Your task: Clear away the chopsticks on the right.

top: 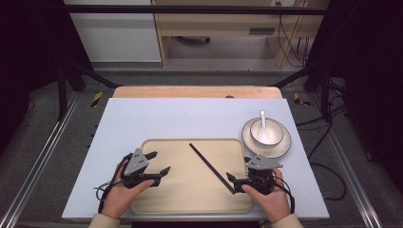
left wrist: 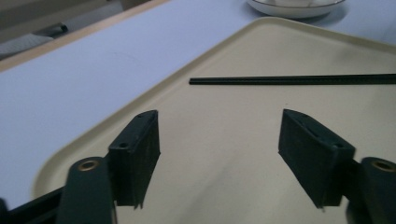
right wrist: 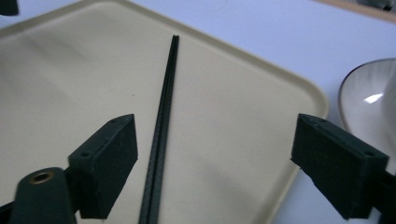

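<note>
A pair of black chopsticks (top: 211,167) lies slantwise on a beige tray (top: 190,199). My right gripper (top: 237,167) is at the tray's right side, open. In the right gripper view the chopsticks (right wrist: 163,121) run between the jaws of my right gripper (right wrist: 215,135), closer to the left jaw, and neither pad touches them. My left gripper (top: 160,162) hovers over the tray's left part, open with nothing between its jaws. In the left gripper view my left gripper (left wrist: 219,126) points at bare tray (left wrist: 224,154), and the chopsticks (left wrist: 289,80) lie crosswise farther ahead.
A white bowl (top: 266,131) with a white spoon (top: 263,118) in it stands on a plate (top: 281,145) just beyond the tray's right corner. The tray rests on a pale mat (top: 142,118) over a wooden table. Cables trail off the table's sides.
</note>
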